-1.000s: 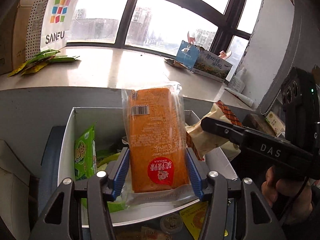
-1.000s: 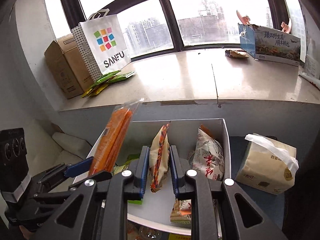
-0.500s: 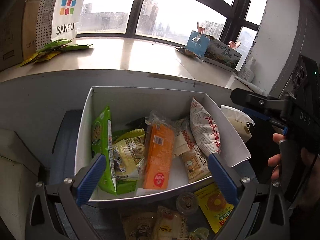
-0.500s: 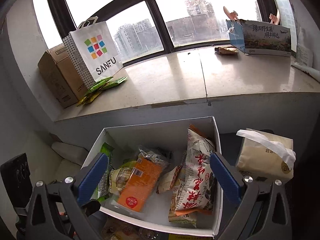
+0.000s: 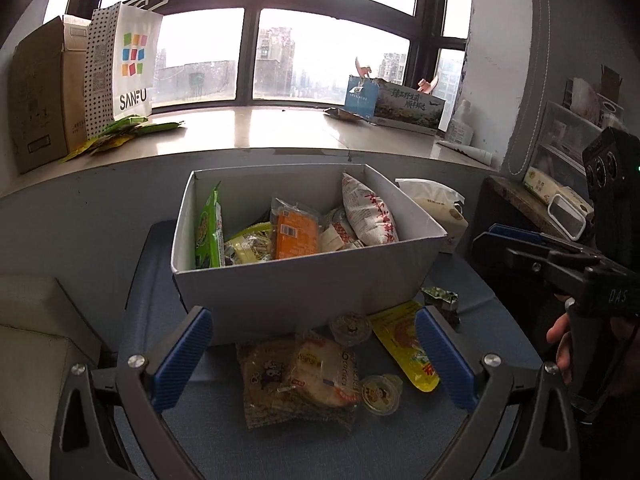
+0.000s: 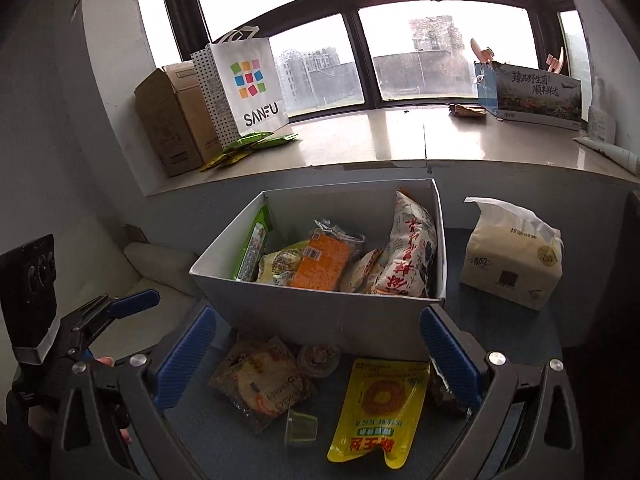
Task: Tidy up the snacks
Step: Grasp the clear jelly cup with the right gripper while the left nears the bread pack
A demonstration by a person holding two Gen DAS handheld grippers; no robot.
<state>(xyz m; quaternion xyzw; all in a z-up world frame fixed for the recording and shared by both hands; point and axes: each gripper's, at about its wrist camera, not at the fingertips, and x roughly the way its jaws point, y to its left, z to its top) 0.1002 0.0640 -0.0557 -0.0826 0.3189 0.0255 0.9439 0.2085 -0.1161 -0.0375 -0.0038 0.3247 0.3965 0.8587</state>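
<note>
Both grippers, left gripper and right gripper, gape empty; we hover them over loose snacks beside the box, ready to pick.

Changes since one second ago:

- Left tongs: then clamped on the orange snack packet, held upright over the white box; jaws have just been opening, now spread wide with nothing between the pads.
- Orange snack packet: now lies inside the white box, leaning among the other packets.
- Right tongs: then closed on a striped beige packet; jaws have just been opening, now wide and empty. That packet now rests in the box beside the white red-lettered bag.
- Both tongs: drawn back from the box, now over loose snacks on the blue surface.
</note>
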